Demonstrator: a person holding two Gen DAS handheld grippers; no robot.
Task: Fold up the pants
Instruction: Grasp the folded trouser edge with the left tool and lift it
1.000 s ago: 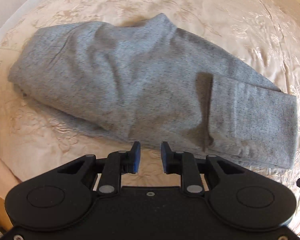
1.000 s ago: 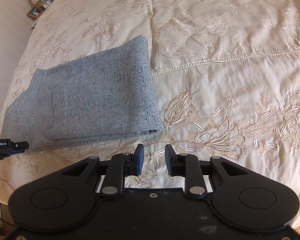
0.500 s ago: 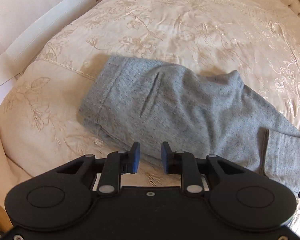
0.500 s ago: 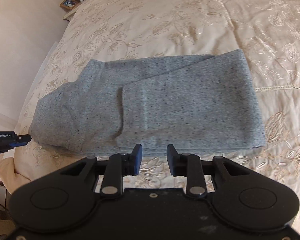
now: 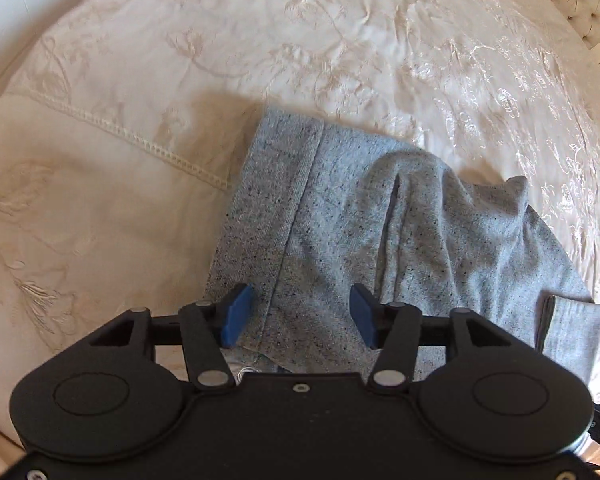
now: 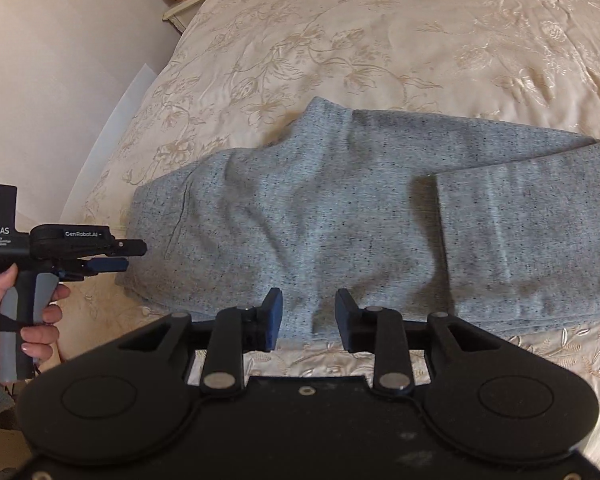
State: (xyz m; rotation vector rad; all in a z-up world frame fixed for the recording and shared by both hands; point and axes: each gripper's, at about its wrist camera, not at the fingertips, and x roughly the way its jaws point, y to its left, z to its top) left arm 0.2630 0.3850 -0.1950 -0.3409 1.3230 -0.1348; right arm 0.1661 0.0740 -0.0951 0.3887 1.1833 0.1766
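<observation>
Left gripper (image 5: 298, 320): now wide apart, not nearly shut like before, over the waistband end of the grey pants (image 5: 380, 248), gripping nothing. Right gripper (image 6: 308, 318): also wider now, low at the pants' (image 6: 340, 224) near edge, gripping nothing. Pants folded across the middle of the cream bedspread (image 6: 340, 40), bigger in view.

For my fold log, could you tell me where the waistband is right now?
In the left wrist view, the waistband runs at the pants' left edge, its near end between the open left gripper's fingers.
</observation>
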